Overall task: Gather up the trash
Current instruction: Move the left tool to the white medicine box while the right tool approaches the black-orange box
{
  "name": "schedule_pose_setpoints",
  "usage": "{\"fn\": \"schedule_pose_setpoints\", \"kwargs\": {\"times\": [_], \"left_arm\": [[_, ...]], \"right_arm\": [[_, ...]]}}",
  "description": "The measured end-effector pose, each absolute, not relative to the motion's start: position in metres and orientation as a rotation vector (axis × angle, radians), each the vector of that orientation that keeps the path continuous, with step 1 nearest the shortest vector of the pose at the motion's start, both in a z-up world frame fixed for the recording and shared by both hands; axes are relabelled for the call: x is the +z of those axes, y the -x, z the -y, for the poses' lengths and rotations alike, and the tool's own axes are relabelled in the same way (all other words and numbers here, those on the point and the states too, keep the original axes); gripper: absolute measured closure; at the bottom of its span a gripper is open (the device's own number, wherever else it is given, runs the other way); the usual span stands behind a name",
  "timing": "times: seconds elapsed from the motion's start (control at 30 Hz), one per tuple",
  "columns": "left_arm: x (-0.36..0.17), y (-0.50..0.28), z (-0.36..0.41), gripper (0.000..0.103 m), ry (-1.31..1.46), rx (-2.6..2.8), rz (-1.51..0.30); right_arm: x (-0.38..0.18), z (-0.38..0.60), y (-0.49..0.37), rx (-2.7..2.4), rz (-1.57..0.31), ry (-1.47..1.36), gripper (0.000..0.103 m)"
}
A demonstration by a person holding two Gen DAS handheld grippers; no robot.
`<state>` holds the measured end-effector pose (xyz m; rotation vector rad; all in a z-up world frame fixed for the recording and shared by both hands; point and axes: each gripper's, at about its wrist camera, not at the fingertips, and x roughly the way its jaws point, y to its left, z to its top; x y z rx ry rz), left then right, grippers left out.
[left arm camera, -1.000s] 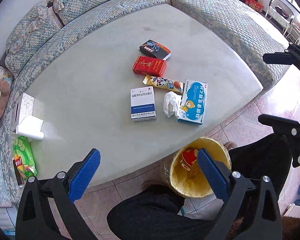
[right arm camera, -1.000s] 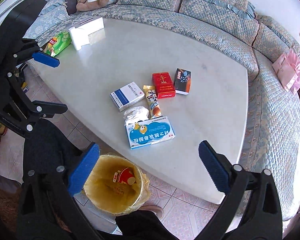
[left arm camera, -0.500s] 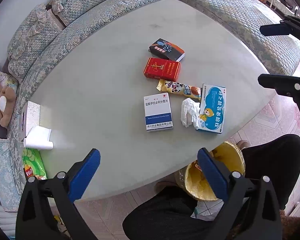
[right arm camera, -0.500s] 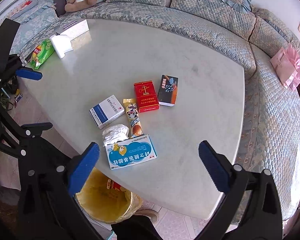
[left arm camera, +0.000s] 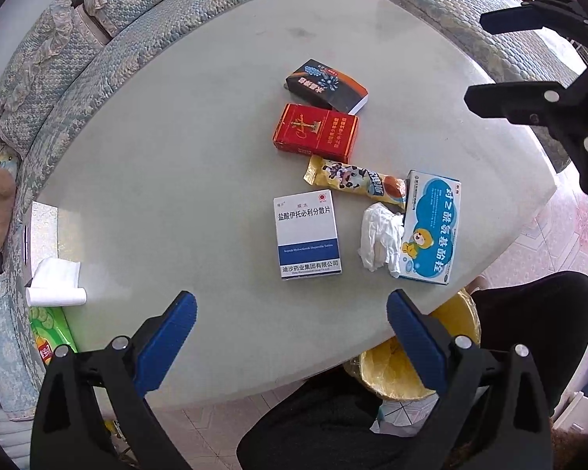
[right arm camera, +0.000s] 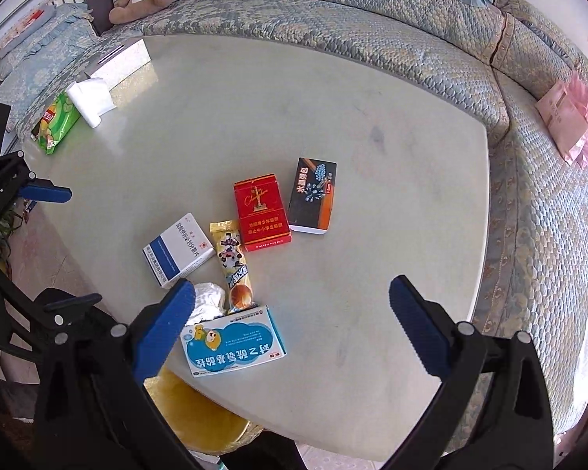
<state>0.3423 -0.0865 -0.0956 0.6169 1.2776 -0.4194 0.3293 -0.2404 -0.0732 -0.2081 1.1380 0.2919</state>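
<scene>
Trash lies clustered on the pale counter (left arm camera: 145, 149): a white-and-blue medicine box (left arm camera: 307, 234), crumpled tissue (left arm camera: 380, 235), a light-blue bear-printed box (left arm camera: 430, 227), a yellow snack wrapper (left arm camera: 354, 181), a red cigarette pack (left arm camera: 316, 133) and a dark pack (left arm camera: 327, 86). A yellow-lined bin (left arm camera: 396, 368) sits on the floor beneath the counter's near edge. The left claw (left arm camera: 292, 337) hovers open and empty, the white-and-blue box straight ahead, its long axis pointing away. The right claw (right arm camera: 292, 329), also open and empty, hangs nearest the bear-printed box (right arm camera: 233, 342), which lies crosswise.
</scene>
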Motion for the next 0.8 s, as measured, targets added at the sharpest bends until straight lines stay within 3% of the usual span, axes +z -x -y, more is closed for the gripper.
{"fn": "schedule_pose_setpoints", "kwargs": {"times": [0.8], "left_arm": [[-0.191, -0.412, 0.113, 0.008, -0.632, -0.416, -1.4]], "right_arm": [[-0.166, 0.246, -0.458, 0.258, -1.28, 0.185, 0.006]]}}
